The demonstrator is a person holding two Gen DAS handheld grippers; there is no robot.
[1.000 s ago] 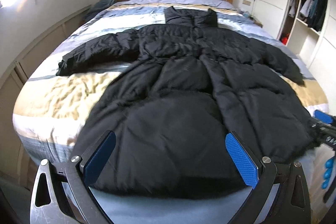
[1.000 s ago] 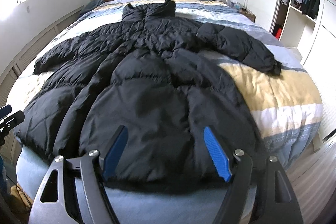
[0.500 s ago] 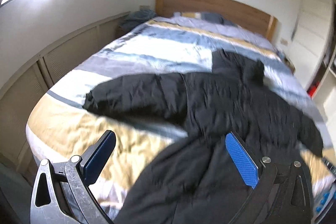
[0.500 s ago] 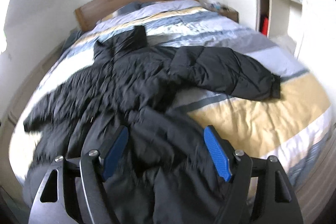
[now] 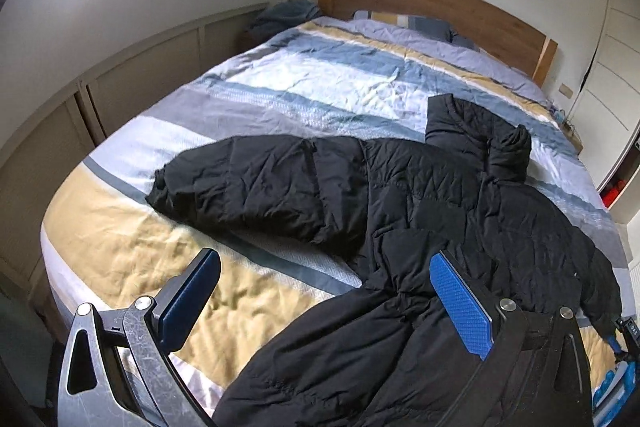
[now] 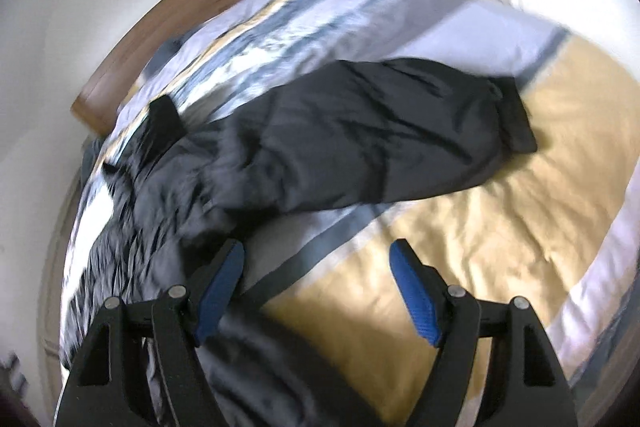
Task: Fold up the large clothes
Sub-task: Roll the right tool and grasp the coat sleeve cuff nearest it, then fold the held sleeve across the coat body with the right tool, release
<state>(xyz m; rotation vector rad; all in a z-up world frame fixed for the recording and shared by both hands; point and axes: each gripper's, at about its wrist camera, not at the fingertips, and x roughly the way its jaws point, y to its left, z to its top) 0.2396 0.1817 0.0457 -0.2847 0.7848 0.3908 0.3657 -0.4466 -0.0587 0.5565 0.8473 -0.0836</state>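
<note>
The coat (image 5: pixel 440 211) lies spread on the bed (image 5: pixel 280 95), each sleeve stretching sideways ahead of its own gripper, left (image 5: pixel 324 303) and right (image 6: pixel 316 291), both released and empty.

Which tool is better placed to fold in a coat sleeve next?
Probably the right tool: open, with the coat's sleeve straight ahead; the left tool sits farther from its sleeve.

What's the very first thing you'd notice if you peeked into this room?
A big black puffy coat sprawled across the striped bed, one sleeve flung out toward the window side. Up close, the left gripper and the right gripper hang open over the bed, blue pads showing.
</note>
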